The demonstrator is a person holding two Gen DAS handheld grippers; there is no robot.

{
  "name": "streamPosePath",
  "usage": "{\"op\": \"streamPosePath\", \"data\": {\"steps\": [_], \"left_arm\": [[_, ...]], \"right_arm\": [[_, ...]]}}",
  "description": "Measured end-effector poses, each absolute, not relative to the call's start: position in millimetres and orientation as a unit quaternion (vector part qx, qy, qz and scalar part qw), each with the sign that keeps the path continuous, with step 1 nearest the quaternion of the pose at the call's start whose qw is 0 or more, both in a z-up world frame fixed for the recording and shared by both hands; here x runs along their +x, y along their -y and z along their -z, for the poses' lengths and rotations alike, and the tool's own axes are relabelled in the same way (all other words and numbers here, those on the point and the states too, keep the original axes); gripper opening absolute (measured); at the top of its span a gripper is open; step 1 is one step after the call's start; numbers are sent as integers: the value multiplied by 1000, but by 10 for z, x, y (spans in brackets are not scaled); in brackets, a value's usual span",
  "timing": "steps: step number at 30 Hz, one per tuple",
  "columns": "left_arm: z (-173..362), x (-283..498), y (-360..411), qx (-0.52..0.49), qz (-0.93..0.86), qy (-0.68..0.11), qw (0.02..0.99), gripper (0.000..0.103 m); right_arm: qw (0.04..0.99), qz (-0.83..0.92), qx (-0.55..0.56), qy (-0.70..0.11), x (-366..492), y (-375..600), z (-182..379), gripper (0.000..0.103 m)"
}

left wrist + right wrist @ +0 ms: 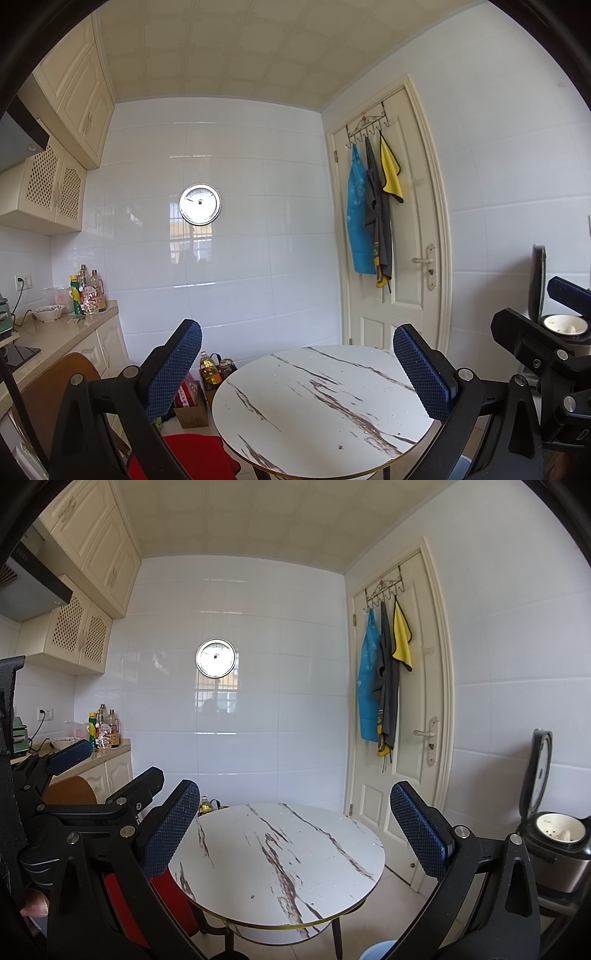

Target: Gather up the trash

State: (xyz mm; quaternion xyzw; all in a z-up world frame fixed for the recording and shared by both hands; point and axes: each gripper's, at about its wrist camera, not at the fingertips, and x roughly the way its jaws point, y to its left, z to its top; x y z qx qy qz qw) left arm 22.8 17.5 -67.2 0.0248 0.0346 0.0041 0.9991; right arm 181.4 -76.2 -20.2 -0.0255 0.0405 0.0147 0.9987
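A round white marble-patterned table (317, 410) stands in front of both grippers; it also shows in the right wrist view (273, 864). Only small dark crumbs (340, 447) lie on its top, one also in the right wrist view (252, 897). My left gripper (295, 369) is open and empty, raised above the table's near edge. My right gripper (295, 830) is open and empty, held likewise. Each gripper appears at the edge of the other's view: the right one (546, 332) and the left one (92, 775).
A red-cushioned chair (192, 454) sits left of the table. A kitchen counter (62, 332) with bottles (86, 291) and a bowl runs along the left wall. An open rice cooker (554, 834) stands at right. A closed door (391, 236) with hanging aprons is behind. A blue bin rim (376, 950) shows below.
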Motion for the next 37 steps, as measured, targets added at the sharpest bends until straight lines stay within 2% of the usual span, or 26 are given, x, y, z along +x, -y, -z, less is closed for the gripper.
{"op": "streamPosePath", "data": {"steps": [37], "left_arm": [[650,274,-290,27,0,-37,999,102]], "right_arm": [[999,-13,-24,-42,1836,764,216,103]]}}
